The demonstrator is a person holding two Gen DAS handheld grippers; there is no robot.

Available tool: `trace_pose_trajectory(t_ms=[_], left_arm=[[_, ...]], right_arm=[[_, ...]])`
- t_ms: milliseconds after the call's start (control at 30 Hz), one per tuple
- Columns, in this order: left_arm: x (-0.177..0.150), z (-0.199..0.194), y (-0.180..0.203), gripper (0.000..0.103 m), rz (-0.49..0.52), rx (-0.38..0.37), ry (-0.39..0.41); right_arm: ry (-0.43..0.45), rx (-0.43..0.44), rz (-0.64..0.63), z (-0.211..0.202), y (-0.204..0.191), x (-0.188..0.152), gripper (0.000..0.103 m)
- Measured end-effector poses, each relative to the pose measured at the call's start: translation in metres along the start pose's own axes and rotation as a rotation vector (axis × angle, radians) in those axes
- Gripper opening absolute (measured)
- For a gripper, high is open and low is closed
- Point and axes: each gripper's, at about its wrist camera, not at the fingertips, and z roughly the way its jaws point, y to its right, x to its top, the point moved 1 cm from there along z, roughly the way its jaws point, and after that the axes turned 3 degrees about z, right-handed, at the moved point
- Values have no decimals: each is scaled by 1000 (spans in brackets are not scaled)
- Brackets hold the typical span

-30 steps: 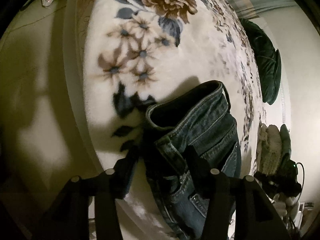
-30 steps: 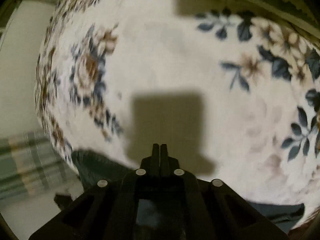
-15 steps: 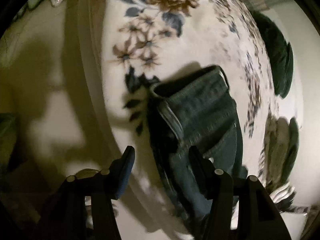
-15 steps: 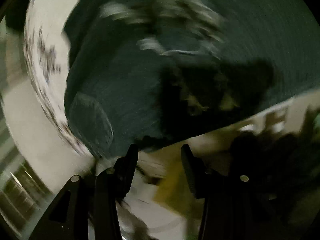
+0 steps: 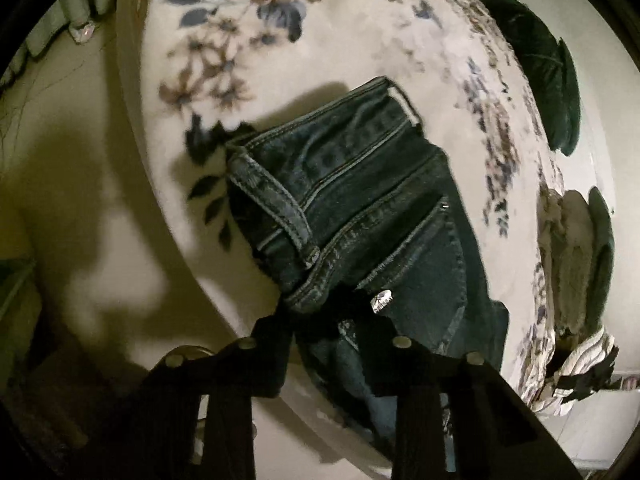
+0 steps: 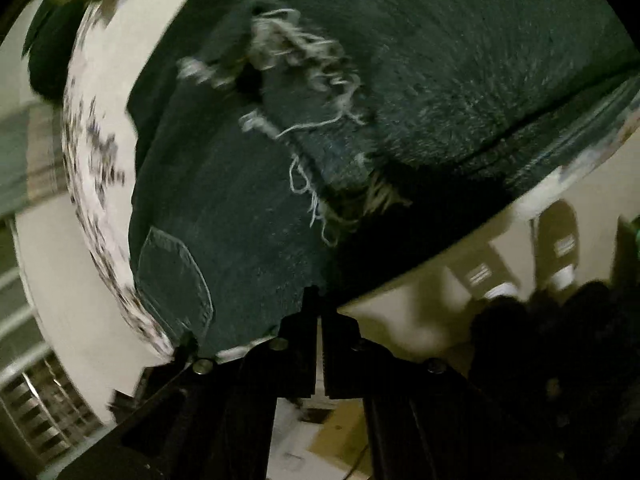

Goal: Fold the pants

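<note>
Dark blue jeans [image 5: 360,208] lie on a floral blanket [image 5: 320,40] near the bed's edge, waistband toward the far side. My left gripper [image 5: 326,316] is narrowed on the waistband corner by the button, and the denim sits between its fingers. In the right wrist view the jeans [image 6: 248,208] show a frayed rip and a back pocket. My right gripper [image 6: 319,300] is shut on the denim edge at the bed's rim.
A dark green cushion [image 5: 540,80] and a pale knitted item [image 5: 568,248] lie at the blanket's far side. The bed rim [image 5: 132,160] drops to the floor. Slippered feet [image 6: 560,248] stand on the floor beside the bed.
The left gripper has closed from open onto the waistband corner. The right gripper swung from bare blanket to the jeans, opened, then shut on the denim edge.
</note>
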Motion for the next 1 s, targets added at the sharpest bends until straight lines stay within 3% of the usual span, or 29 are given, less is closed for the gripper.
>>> trace_pose_trajectory(t_ms=[133, 267, 300, 400, 467, 533, 567, 600, 700, 833, 867, 900, 933, 1000], left_arm=[[-3, 15, -14, 26, 20, 37, -40], [3, 23, -20, 29, 8, 18, -71], [4, 21, -20, 29, 0, 12, -81], [6, 11, -23, 31, -49, -31, -96], [6, 1, -24, 29, -61, -37, -70], [6, -9, -25, 41, -55, -19, -15], [7, -10, -25, 61, -48, -20, 1], [9, -10, -26, 74, -47, 3, 14], [16, -8, -29, 75, -63, 25, 60], [27, 4, -35, 75, -90, 17, 85], [29, 7, -35, 75, -94, 11, 85], [32, 12, -36, 75, -101, 20, 78], [34, 17, -37, 75, -109, 14, 71], [37, 23, -40, 75, -120, -1, 67]], right_arm=[[-12, -71, -49, 2, 3, -3, 1], [-125, -180, -129, 26, -15, 10, 5], [-168, -202, -175, 25, -30, 13, 12], [-239, -177, -311, 5, -78, 20, 49], [-216, -146, -384, -21, -110, 33, 52], [-165, -158, -472, -35, -148, 53, 56], [-146, -162, -512, -35, -163, 62, 57], [-127, -184, -566, -31, -183, 72, 59], [-62, -336, -753, 5, -235, 106, 59], [-174, -477, -816, 65, -245, 138, 55], [-172, -467, -808, 69, -245, 142, 51], [-168, -445, -796, 67, -246, 143, 34], [-150, -429, -778, 61, -249, 144, 9], [-66, -427, -742, 46, -255, 150, 4]])
